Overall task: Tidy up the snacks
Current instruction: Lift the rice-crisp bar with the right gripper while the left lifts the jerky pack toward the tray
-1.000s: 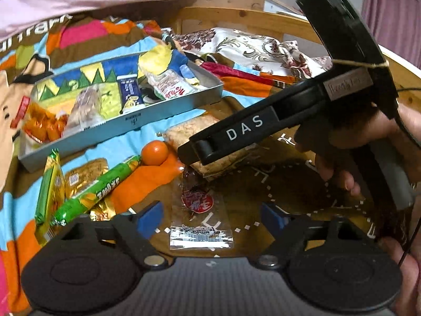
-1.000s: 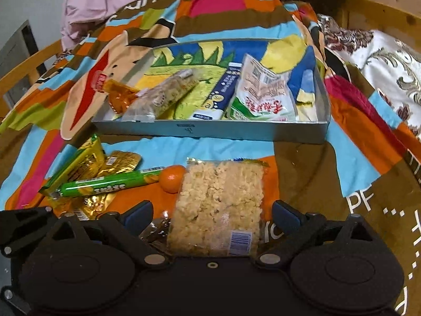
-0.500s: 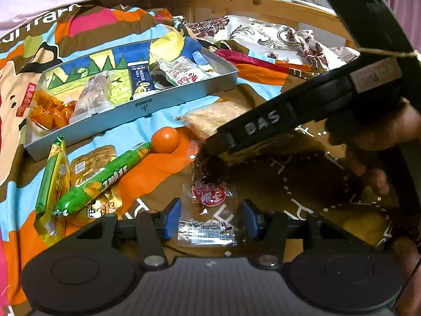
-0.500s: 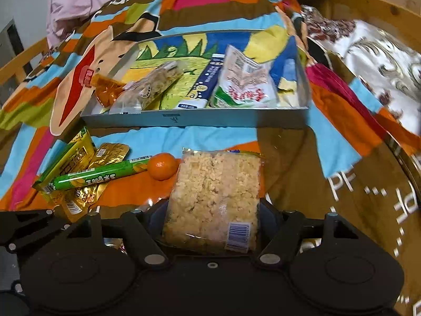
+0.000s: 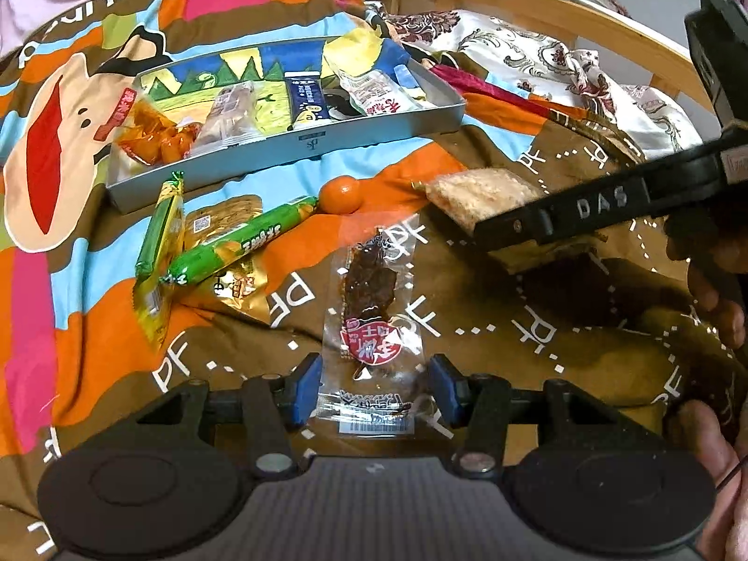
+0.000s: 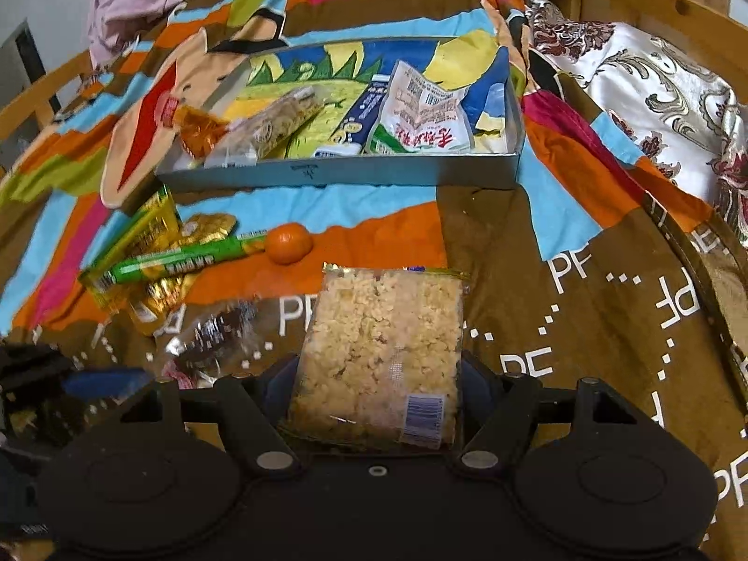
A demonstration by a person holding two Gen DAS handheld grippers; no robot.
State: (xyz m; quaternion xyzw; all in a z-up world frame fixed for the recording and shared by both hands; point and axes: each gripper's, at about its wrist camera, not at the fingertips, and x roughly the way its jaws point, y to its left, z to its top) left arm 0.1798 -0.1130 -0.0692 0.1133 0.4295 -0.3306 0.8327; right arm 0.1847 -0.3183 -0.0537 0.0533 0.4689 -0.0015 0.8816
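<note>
**Two packets gripped, the tray not yet reached**

The right gripper (image 6: 376, 388) is closed on the rice cake packet (image 6: 383, 350); its near end is squeezed between the two fingers, and the far end points toward the tray (image 6: 341, 173). The left gripper (image 5: 369, 392) is set around the near end of the dried meat packet (image 5: 371, 308). The blue pads (image 5: 306, 388) appear to touch the edges of the clear wrapper, so a grip is judged, but it is a light one on thin film.

The step in hand is judged to be the carrying of both packets to the tray, where four or five snacks are already laid. For a good result, the packets should be kept level and lifted clear of the blanket (image 5: 537, 327) before they are moved across. The thin meat wrapper could slip, so no fast swing is advised. A free place in the tray should be chosen, because the right part is crowded.

From the left camera, the right gripper is seen from the side with the person's hand (image 5: 715, 299) on it, and the rice cake packet is seen raised off the blanket. From the right camera, the barcode label on this packet is shown, and the meat packet appears only as a blur at the left.

The small orange (image 5: 340, 194) and the green sausage stick (image 5: 238, 245) are lying loose on the blanket, in front of the tray.
</note>
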